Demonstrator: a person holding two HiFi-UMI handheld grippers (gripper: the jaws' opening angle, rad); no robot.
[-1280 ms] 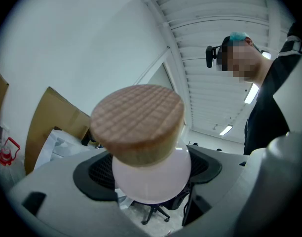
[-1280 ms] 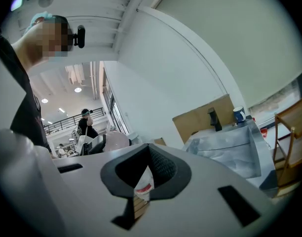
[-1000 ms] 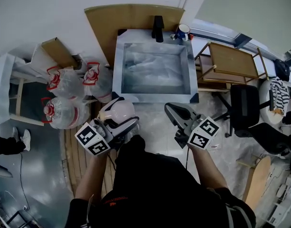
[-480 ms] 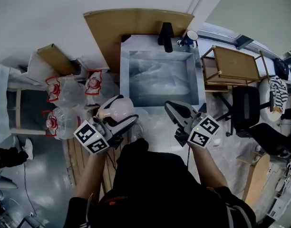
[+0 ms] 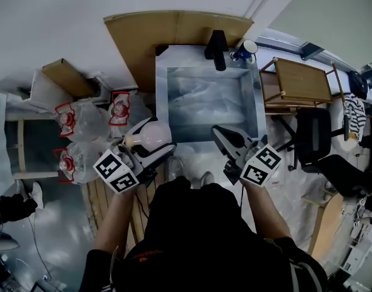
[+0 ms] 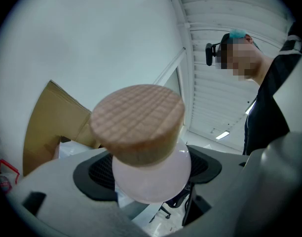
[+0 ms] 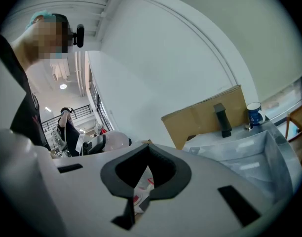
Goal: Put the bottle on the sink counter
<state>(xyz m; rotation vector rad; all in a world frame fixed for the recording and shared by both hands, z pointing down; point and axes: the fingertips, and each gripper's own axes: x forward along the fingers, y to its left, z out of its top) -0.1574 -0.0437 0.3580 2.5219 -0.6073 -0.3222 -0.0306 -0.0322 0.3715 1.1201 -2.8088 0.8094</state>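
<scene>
carrying: left gripper (image 5: 155, 148) pinches the bottle (image 5: 147, 134) just before the sink (image 5: 161, 96), right gripper (image 5: 224, 137) pressed together; next, reach to its surface.

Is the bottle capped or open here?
Capped. In the left gripper view a wooden cap sits on top of the pink bottle, which the left claw holds.

Round pale-pink bottle (image 6: 152, 177) w/ wooden cap (image 6: 137, 122), clamped in left gripper (image 5: 154, 141) jaws, short of sink counter (image 5: 161, 102)
</scene>
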